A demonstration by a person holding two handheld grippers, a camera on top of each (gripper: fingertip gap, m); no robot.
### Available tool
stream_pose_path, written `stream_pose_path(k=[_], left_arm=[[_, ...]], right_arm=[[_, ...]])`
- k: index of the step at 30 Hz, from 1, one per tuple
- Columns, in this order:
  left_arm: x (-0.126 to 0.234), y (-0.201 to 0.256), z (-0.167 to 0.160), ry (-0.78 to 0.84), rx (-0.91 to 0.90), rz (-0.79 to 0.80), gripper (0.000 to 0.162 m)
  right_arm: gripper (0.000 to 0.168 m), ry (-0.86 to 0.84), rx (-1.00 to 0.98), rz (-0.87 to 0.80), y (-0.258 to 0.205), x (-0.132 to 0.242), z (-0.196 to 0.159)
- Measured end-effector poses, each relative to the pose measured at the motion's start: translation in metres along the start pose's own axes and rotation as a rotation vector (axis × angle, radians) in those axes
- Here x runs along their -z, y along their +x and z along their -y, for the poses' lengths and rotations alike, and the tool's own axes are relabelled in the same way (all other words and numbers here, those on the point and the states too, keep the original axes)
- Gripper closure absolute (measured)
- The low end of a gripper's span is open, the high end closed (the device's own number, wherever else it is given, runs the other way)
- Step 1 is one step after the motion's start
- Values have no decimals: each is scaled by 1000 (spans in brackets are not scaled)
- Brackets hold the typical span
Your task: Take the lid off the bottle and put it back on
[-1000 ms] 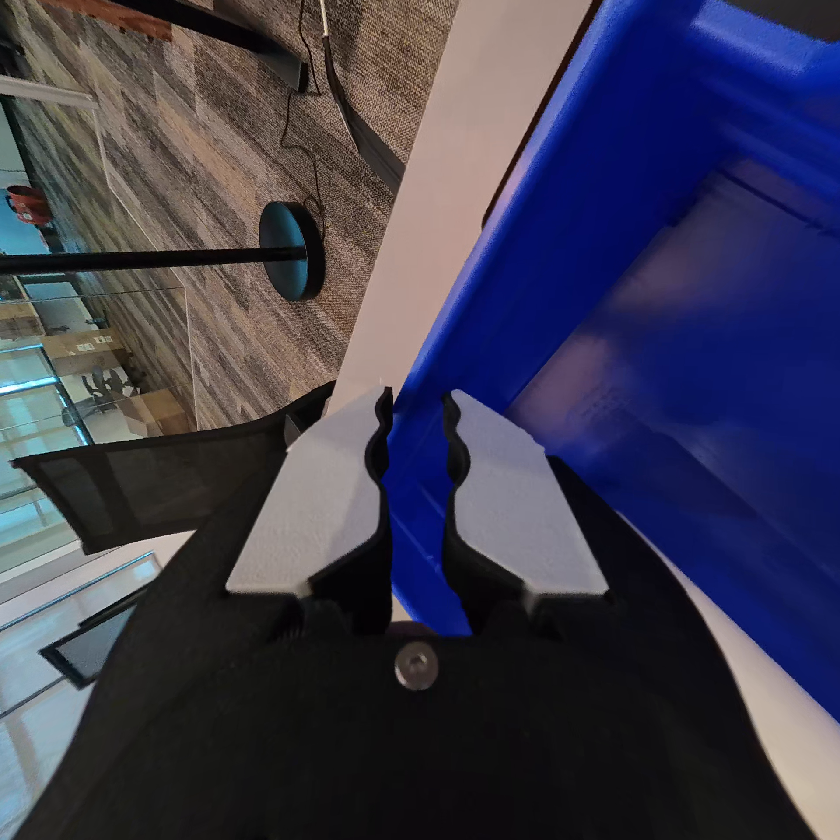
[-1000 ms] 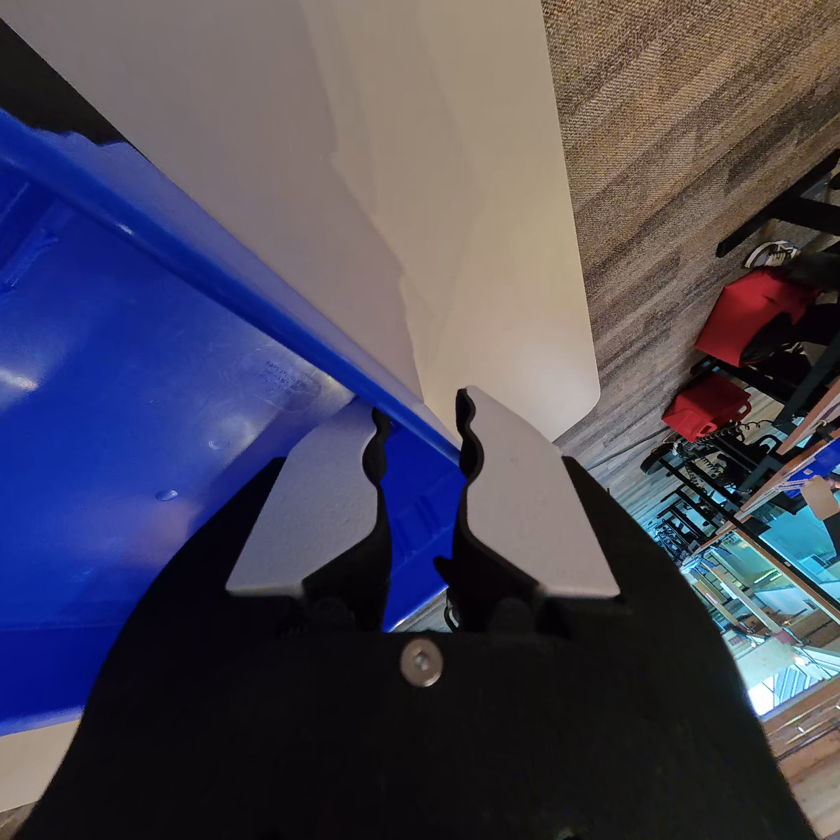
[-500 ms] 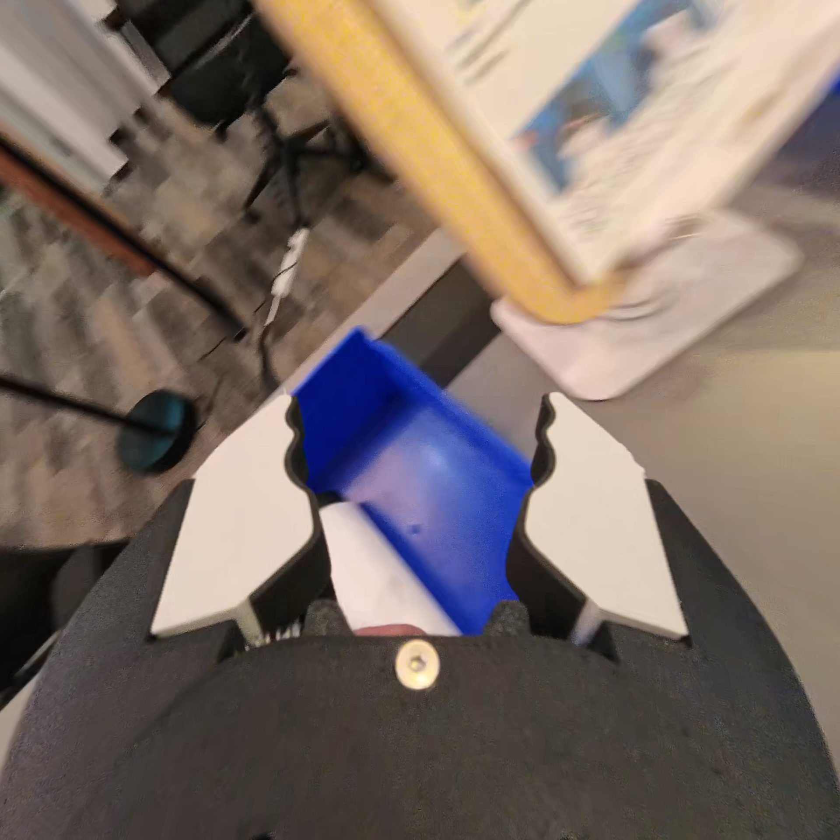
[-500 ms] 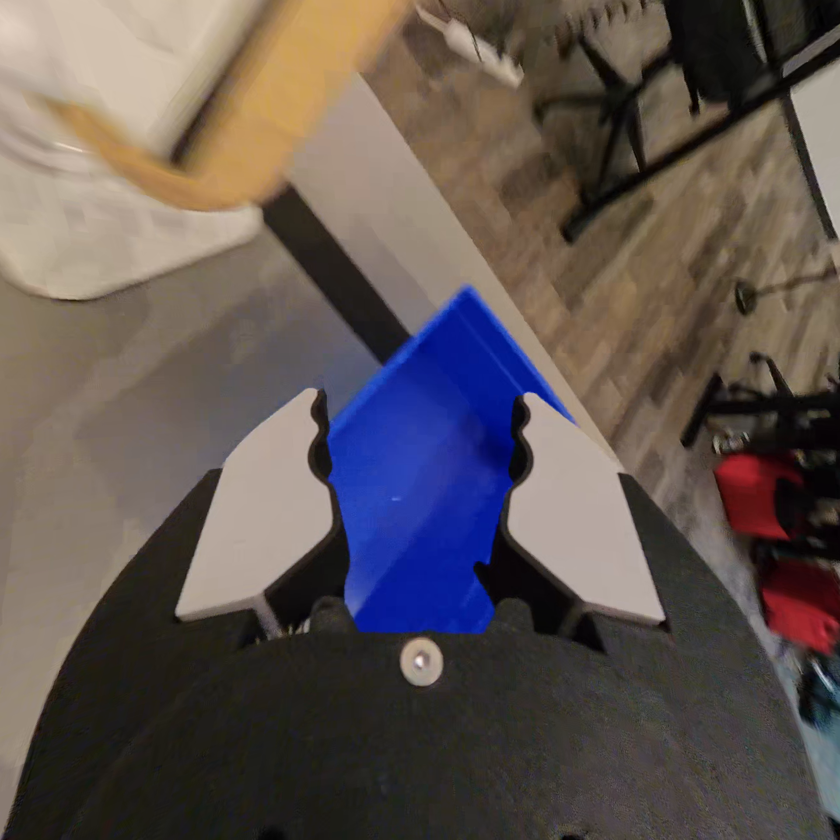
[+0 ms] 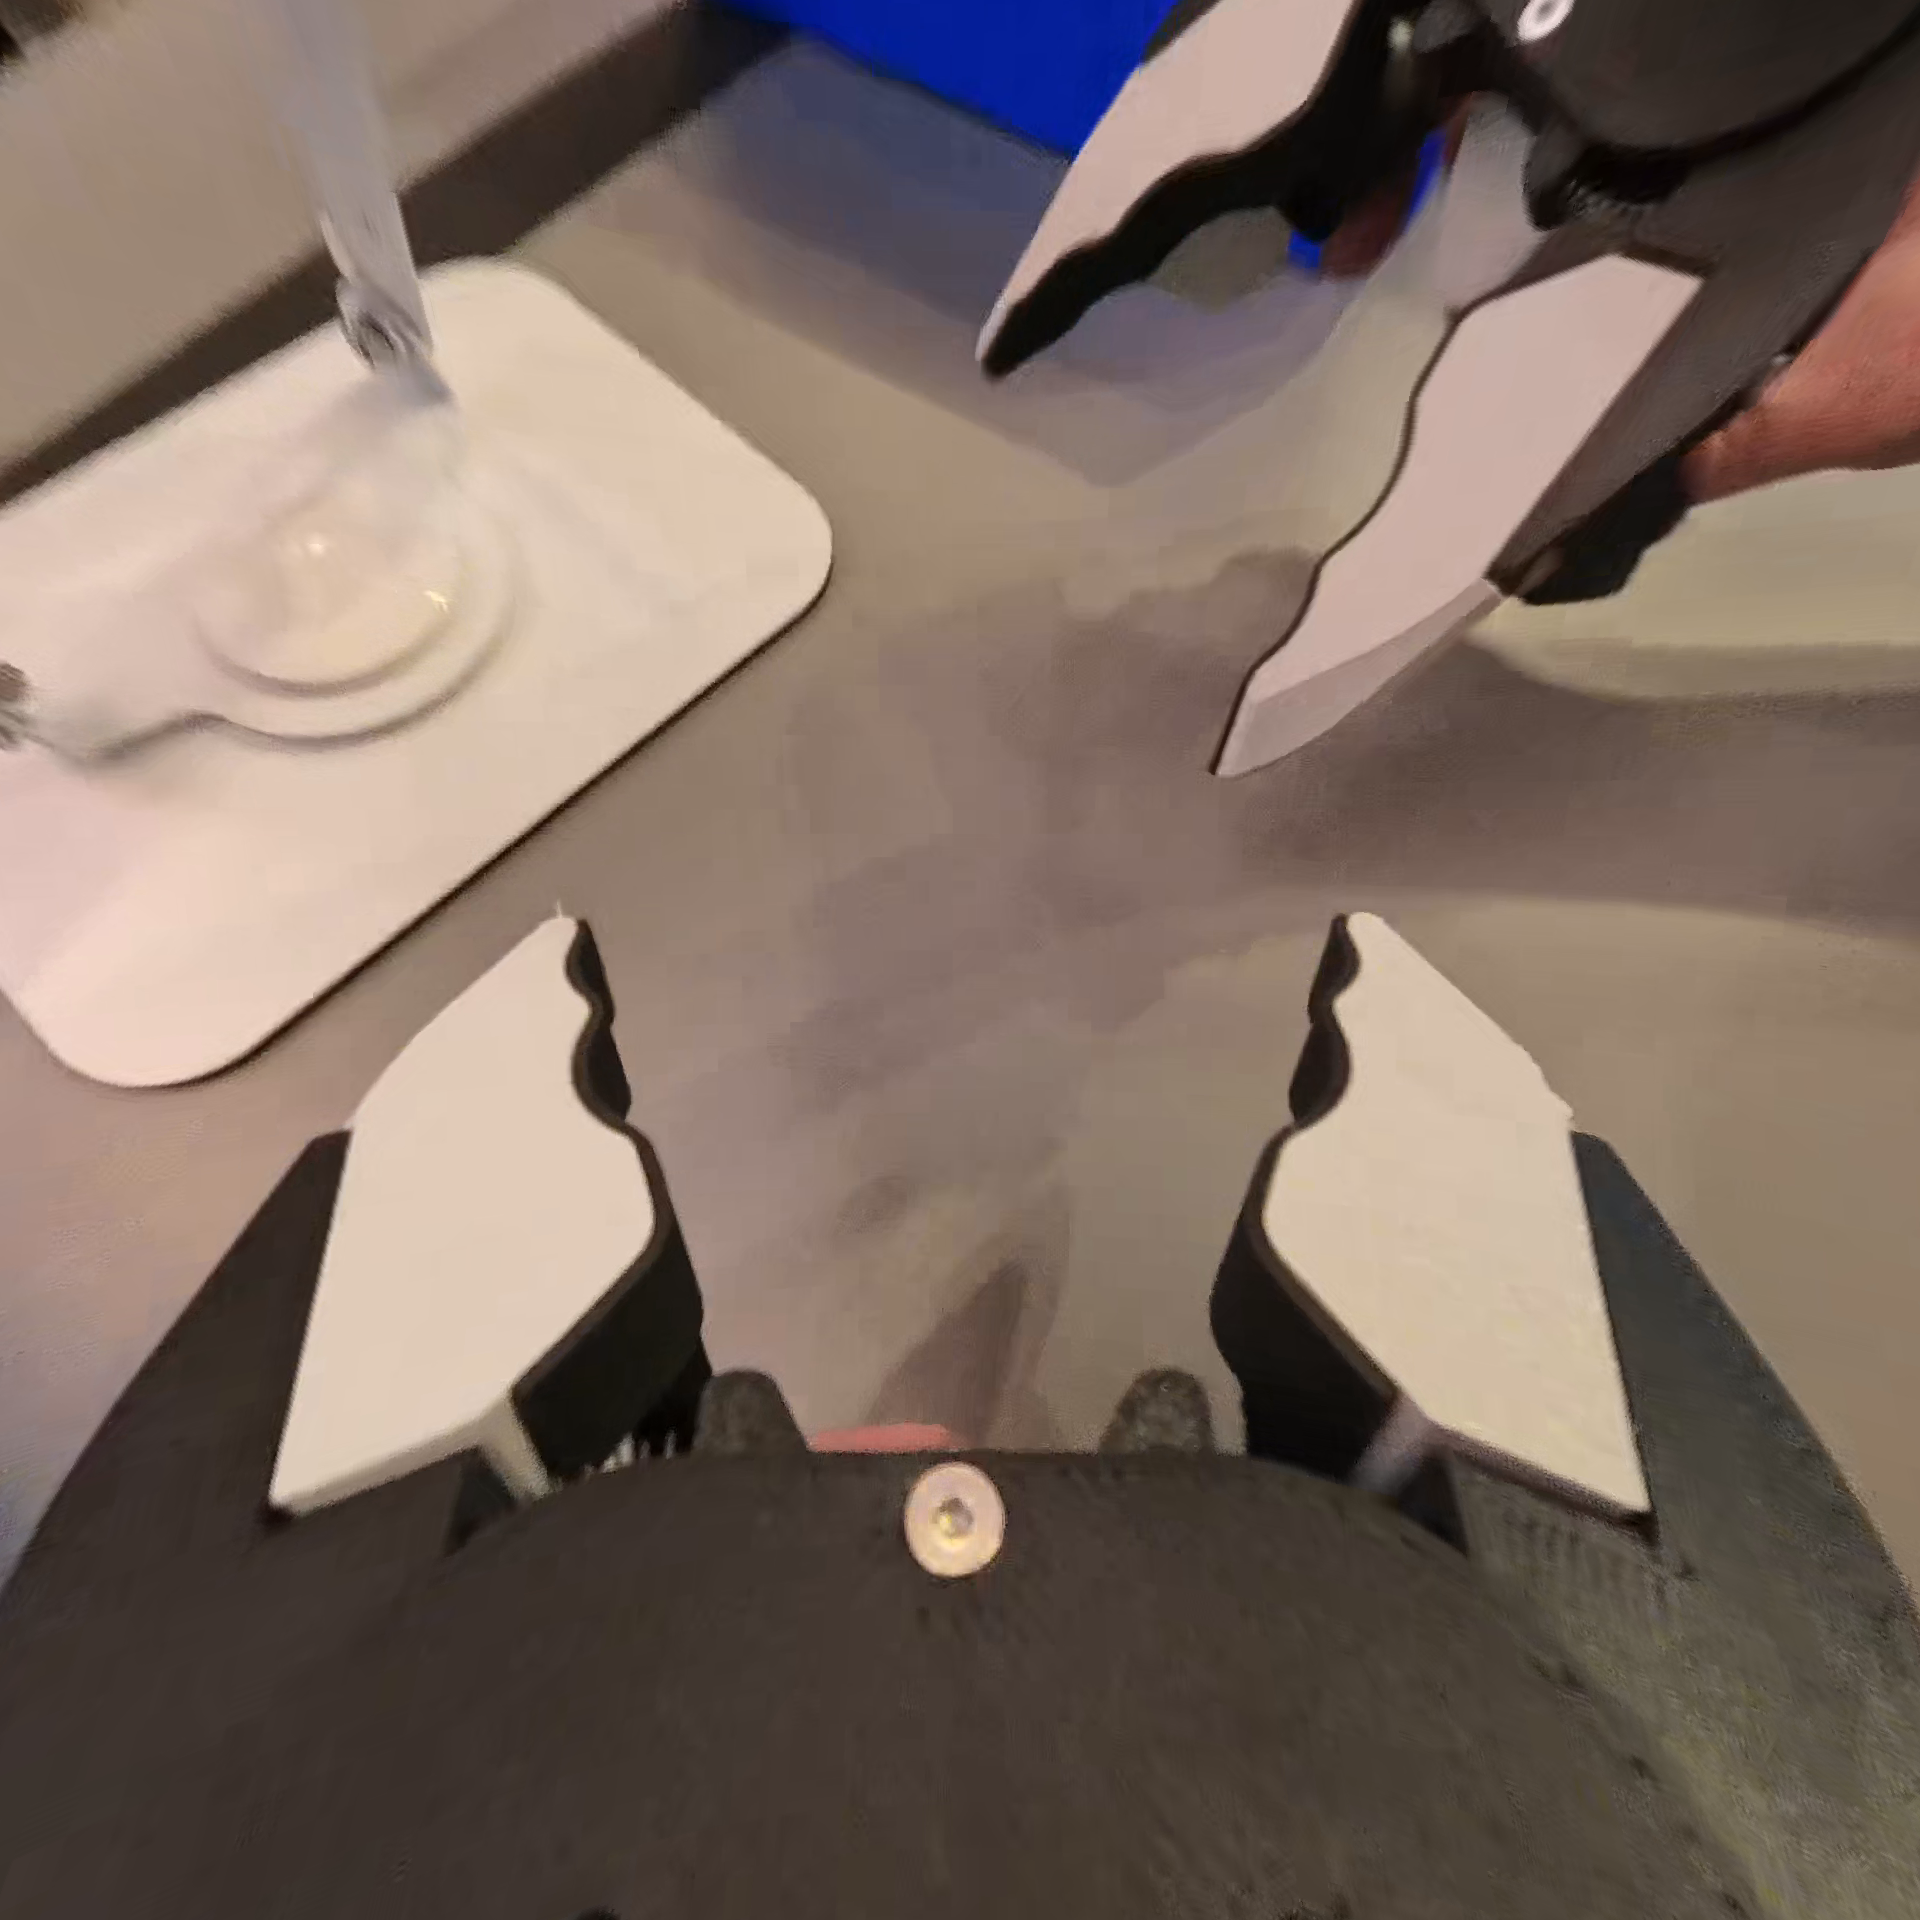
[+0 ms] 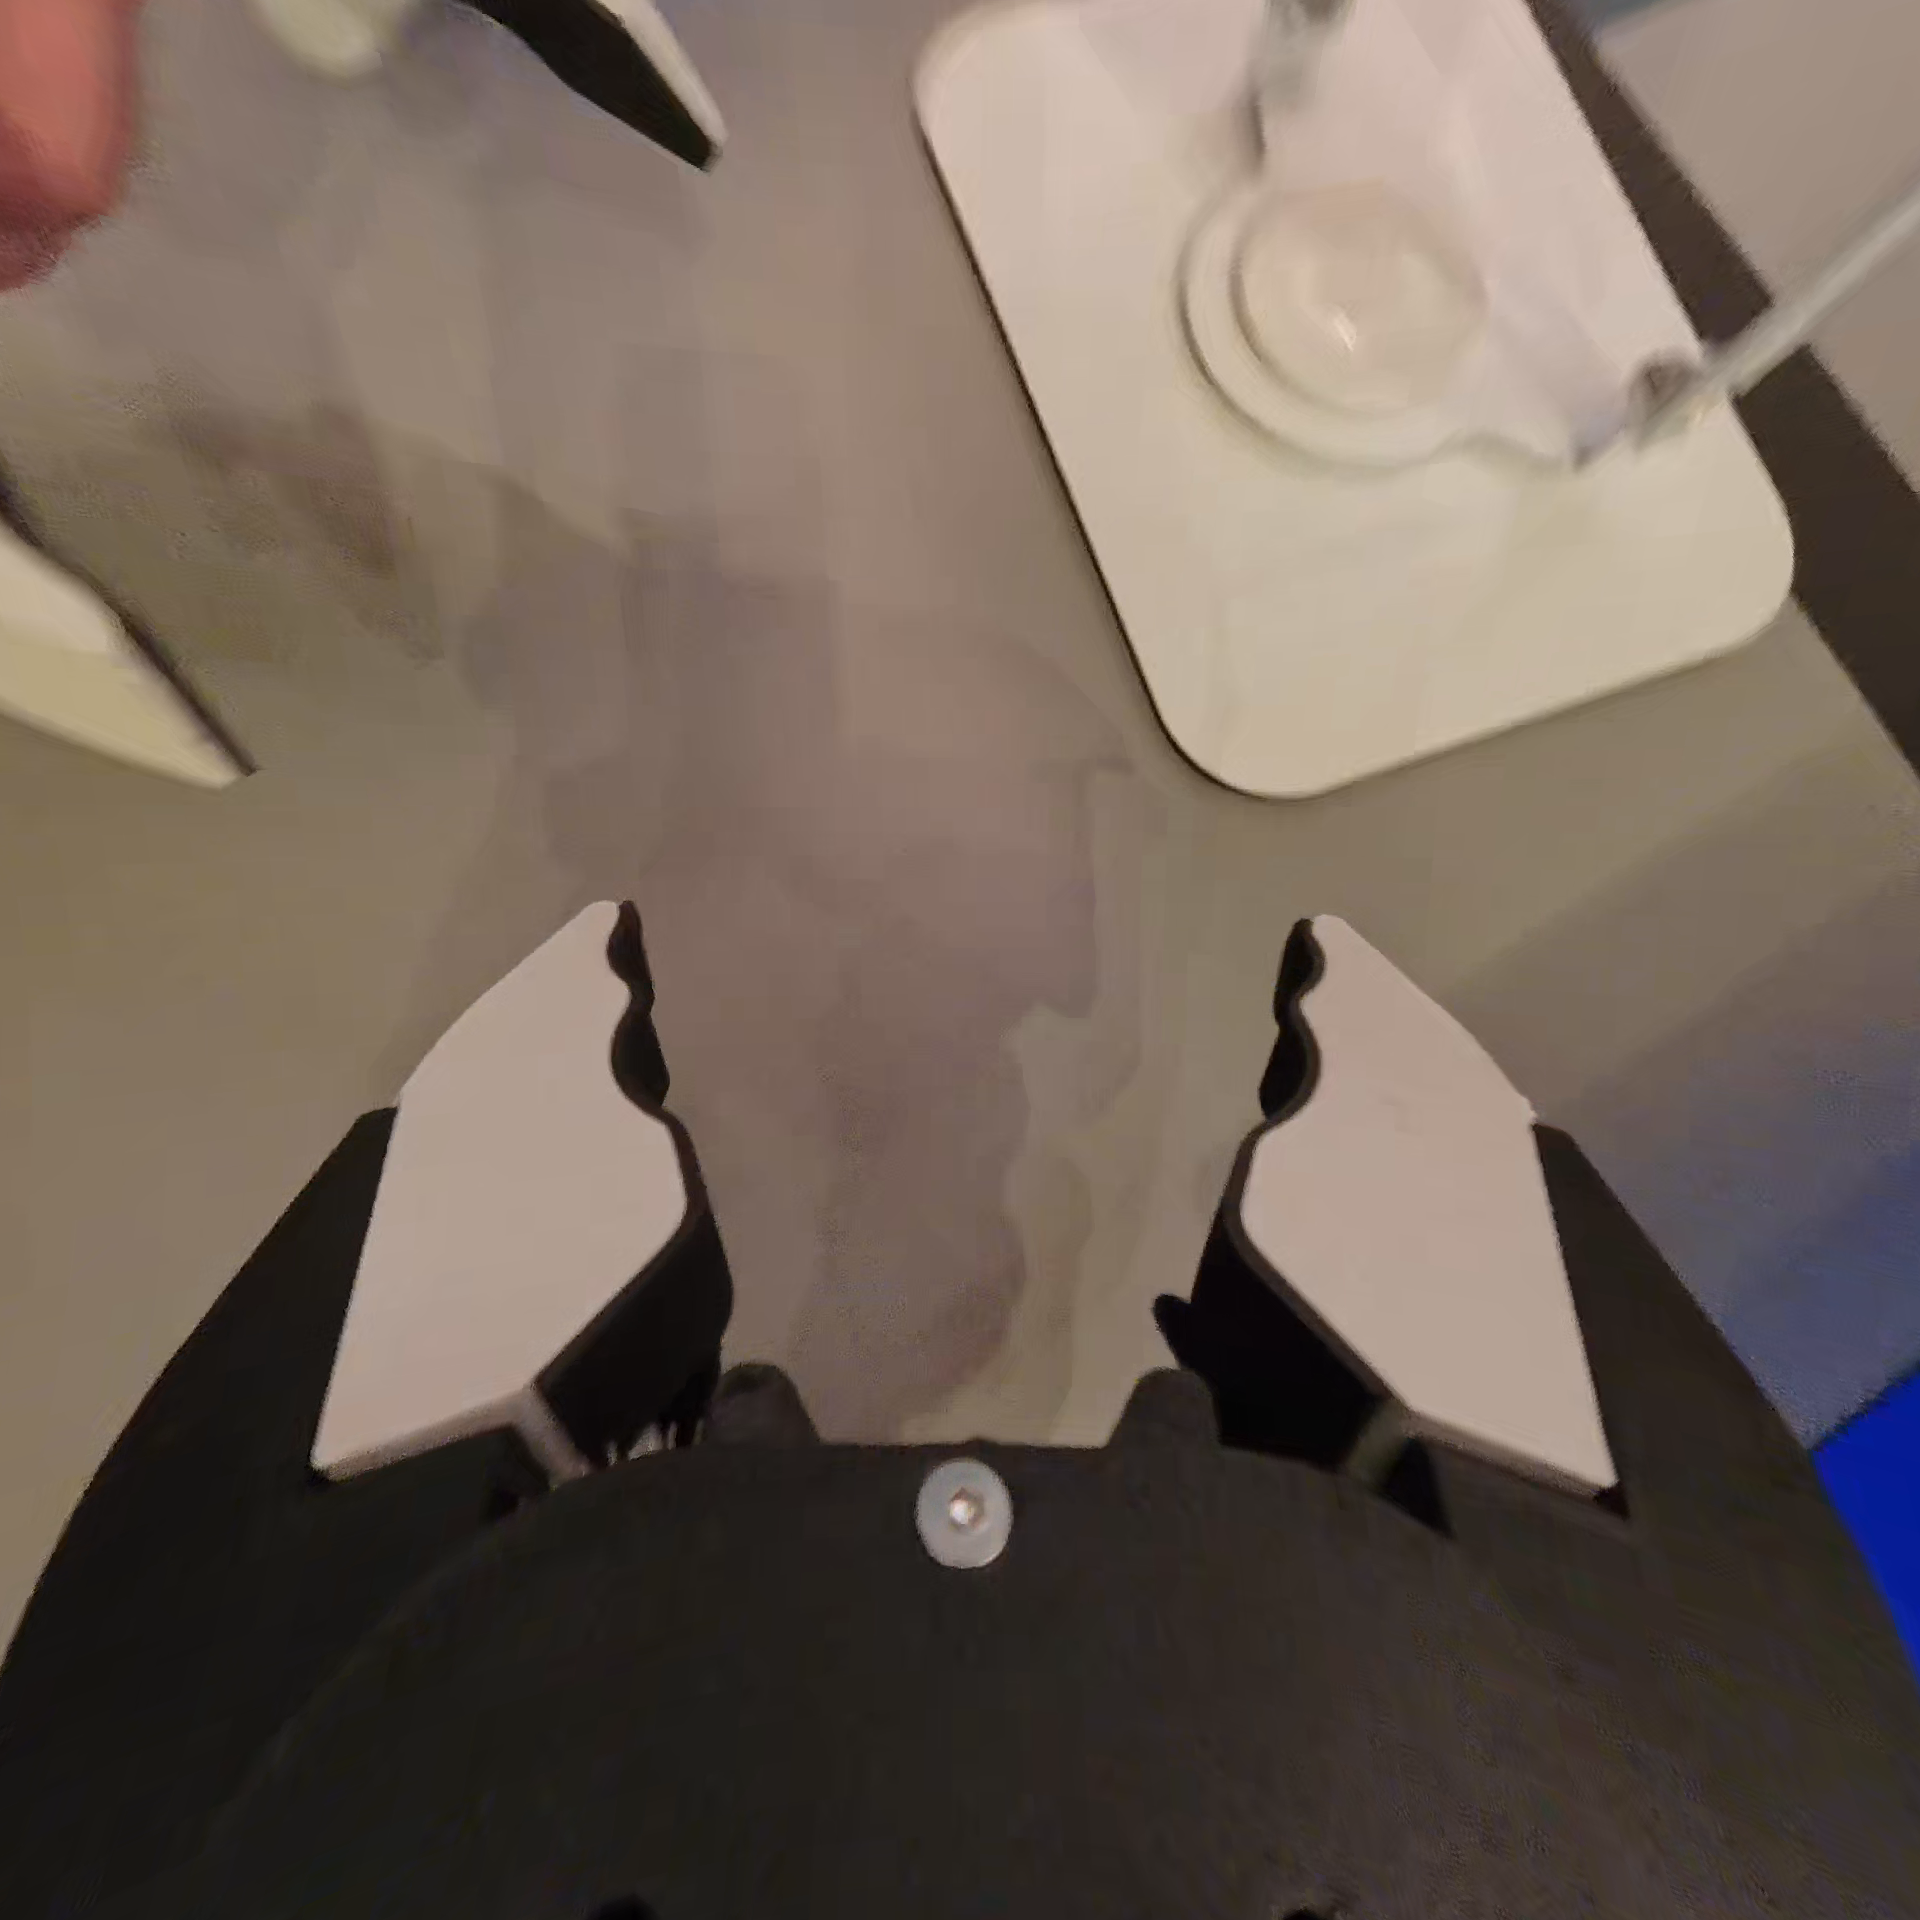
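No bottle or lid shows in either view. My left gripper [image 5: 958, 925] is open and empty, pointing down at the bare grey table [image 5: 935, 727]. My right gripper [image 6: 961, 916] is also open and empty over the same table [image 6: 831, 675]. Each gripper shows in the other's view. The right one [image 5: 1107, 566] is at the upper right of the left wrist view, open, held by a hand [image 5: 1818, 416]. The left one [image 6: 468, 462] is at the upper left of the right wrist view, open. Both views are motion-blurred.
A white rounded stand base [image 5: 582, 582] with a clear dome and thin arms sits on the table, also in the right wrist view [image 6: 1403, 582]. A blue bin [image 5: 987, 62] lies beyond the grippers; its corner [image 6: 1870, 1475] shows at the lower right.
One second ago both grippers were nearly shut around the blue bin's walls. They have opened wide, left the bin and swung down over the grey table, facing each other.
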State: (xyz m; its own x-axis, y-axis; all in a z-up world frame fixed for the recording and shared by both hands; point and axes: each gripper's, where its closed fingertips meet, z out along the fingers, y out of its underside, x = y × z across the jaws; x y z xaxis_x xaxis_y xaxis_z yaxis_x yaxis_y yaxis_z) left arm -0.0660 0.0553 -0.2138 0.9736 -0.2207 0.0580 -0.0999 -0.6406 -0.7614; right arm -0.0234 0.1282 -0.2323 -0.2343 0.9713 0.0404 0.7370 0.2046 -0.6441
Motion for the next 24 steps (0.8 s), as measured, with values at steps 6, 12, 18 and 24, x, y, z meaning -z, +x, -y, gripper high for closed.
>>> stream_pose_path(k=[6,12,18,24], left_arm=[[-43,-18,-29,-105,27,57,29],[-51,-22,-35,-159,35,75,30],[-53,-20,-36,-174,5,88,30],[-54,-20,-36,-173,5,87,30]], right_arm=[[30,-32,-17,22,2,-36,-28],[22,0,-17,30,1,-38,-27],[21,-1,-10,38,0,-38,-27],[21,-1,-15,32,0,-39,-27]])
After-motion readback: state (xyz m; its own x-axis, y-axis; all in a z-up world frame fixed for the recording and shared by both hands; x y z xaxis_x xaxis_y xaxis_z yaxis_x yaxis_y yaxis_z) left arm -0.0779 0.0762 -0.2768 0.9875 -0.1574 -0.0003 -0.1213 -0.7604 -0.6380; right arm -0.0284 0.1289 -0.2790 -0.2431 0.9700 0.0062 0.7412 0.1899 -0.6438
